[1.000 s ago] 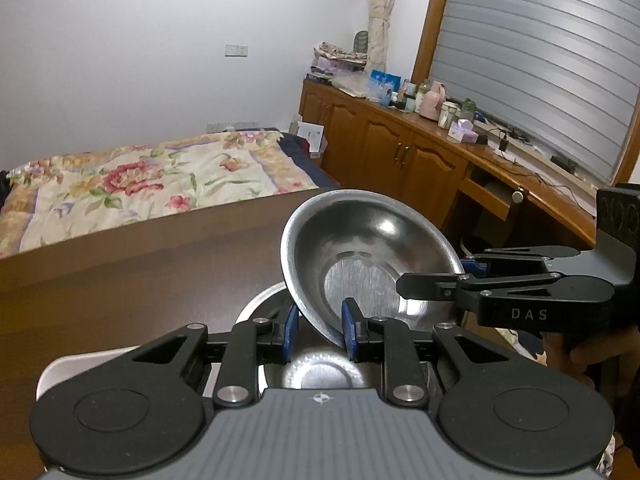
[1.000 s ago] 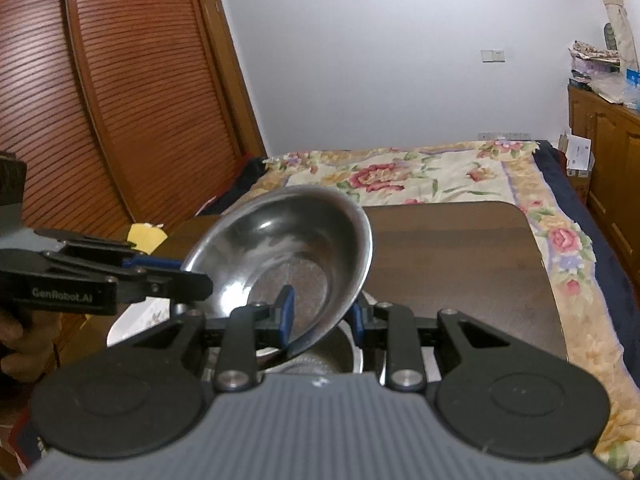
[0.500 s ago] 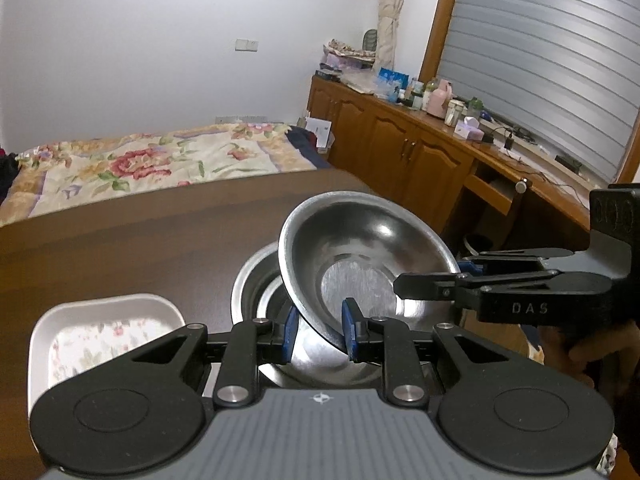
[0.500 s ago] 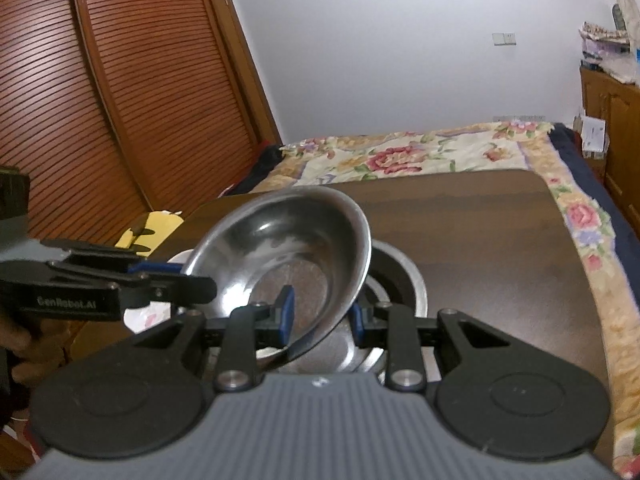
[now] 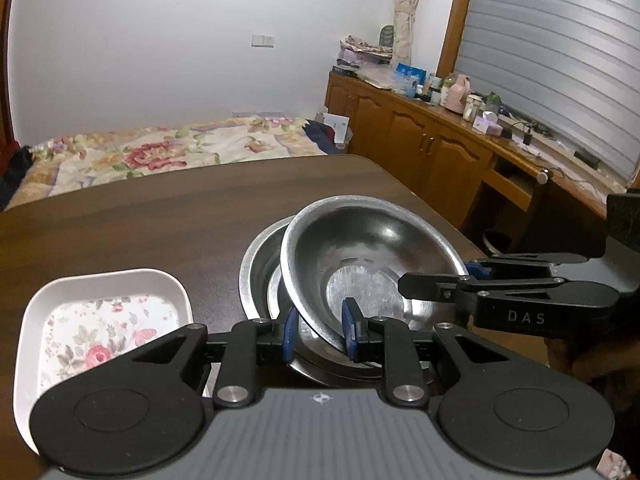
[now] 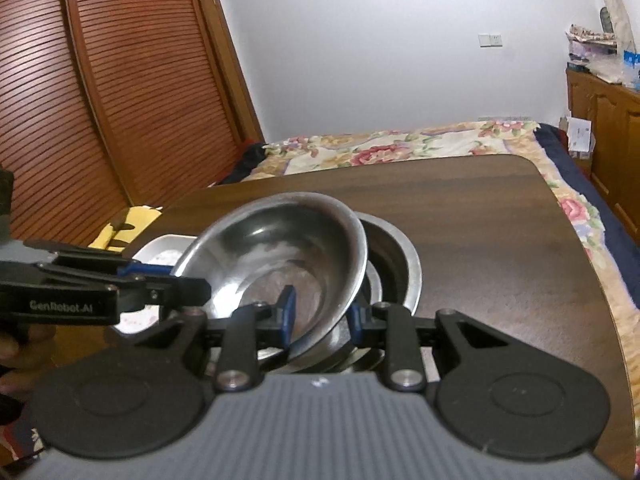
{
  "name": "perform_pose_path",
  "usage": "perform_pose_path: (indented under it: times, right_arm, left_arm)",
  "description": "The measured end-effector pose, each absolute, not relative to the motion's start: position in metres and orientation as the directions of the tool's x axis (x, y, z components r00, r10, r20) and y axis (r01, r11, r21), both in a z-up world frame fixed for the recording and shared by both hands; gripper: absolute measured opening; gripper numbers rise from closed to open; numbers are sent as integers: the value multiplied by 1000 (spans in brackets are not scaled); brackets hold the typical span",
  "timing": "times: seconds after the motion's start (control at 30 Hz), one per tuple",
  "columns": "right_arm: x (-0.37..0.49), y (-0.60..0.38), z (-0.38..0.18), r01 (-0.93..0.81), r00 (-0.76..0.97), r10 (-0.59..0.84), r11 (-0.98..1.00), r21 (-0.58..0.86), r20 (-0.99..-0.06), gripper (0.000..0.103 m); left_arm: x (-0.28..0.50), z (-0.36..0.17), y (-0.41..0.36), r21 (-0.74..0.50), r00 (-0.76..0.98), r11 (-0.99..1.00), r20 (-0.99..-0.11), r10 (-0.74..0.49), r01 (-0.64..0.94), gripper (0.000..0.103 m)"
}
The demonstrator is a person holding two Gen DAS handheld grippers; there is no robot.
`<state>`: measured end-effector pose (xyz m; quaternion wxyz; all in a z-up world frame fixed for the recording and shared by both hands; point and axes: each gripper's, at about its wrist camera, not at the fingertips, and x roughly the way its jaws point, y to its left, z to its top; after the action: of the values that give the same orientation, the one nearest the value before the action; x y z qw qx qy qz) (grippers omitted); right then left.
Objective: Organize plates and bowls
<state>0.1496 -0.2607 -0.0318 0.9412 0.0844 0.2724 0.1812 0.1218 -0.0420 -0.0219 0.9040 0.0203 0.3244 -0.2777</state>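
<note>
Bedroom table (image 5: 160, 216) is carrying the stacked bowls (image 5: 256, 268) while both left gripper (image 5: 319, 330) and right gripper (image 6: 320, 314), fingers clamped on opposite rims, are holding the tilted steel bowl (image 5: 372, 256) just above them.

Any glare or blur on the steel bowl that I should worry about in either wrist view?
Left wrist: the held bowl is sharp, with only a small highlight near its far rim; fisheye bends the table edge. Right wrist: the bowl is softer, with dull smeared reflections; the nearby gripper body looks blurred.
</note>
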Motion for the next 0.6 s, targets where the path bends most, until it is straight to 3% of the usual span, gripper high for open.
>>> perform_pose_path:
  times: [0.6]
  right_arm:
    - [153,-255,-39,-250,823,303,953,173,-481,29]
  left_arm:
    - [119,-32,-54,-93,663,865,-603,-443,493,26]
